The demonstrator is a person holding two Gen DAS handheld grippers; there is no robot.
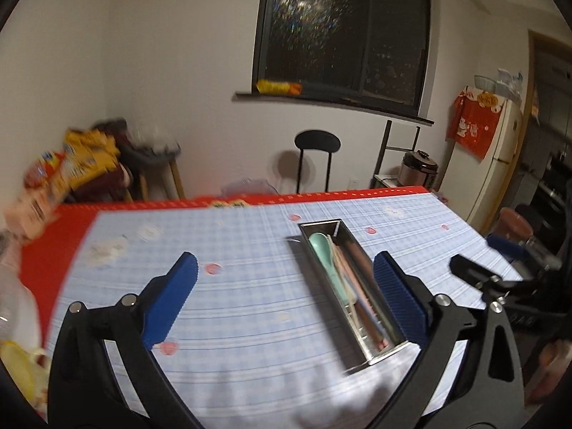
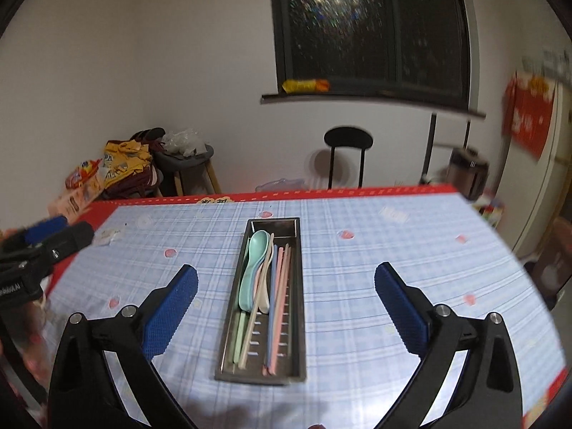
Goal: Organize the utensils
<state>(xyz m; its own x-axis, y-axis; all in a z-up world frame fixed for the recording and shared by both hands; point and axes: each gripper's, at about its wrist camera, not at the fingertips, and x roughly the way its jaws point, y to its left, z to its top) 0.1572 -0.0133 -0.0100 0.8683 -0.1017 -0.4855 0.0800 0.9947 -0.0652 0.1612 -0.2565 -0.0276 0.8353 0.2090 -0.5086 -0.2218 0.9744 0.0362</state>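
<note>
A long steel tray (image 2: 228, 325) lies lengthwise on the blue checked tablecloth (image 2: 357, 286). Inside it rest a mint green spoon (image 2: 254, 261), a white spoon, and several pastel chopsticks (image 2: 278, 307). My right gripper (image 2: 286, 271) hovers above the tray's near half, jaws wide open and empty. In the left wrist view the same tray (image 1: 314, 264) runs diagonally, with the green spoon (image 1: 323, 254) at its far end. My left gripper (image 1: 286, 261) hangs open over the cloth, its right finger beside the tray. The right gripper (image 1: 493, 261) shows at the right edge there.
The table has a red border (image 2: 321, 193). A black chair (image 2: 348, 150) stands behind it under a dark window. A stool with clothes and snack bags (image 2: 121, 168) sits at the back left. A rice cooker (image 1: 418, 168) and a fridge (image 1: 500, 150) are at the right.
</note>
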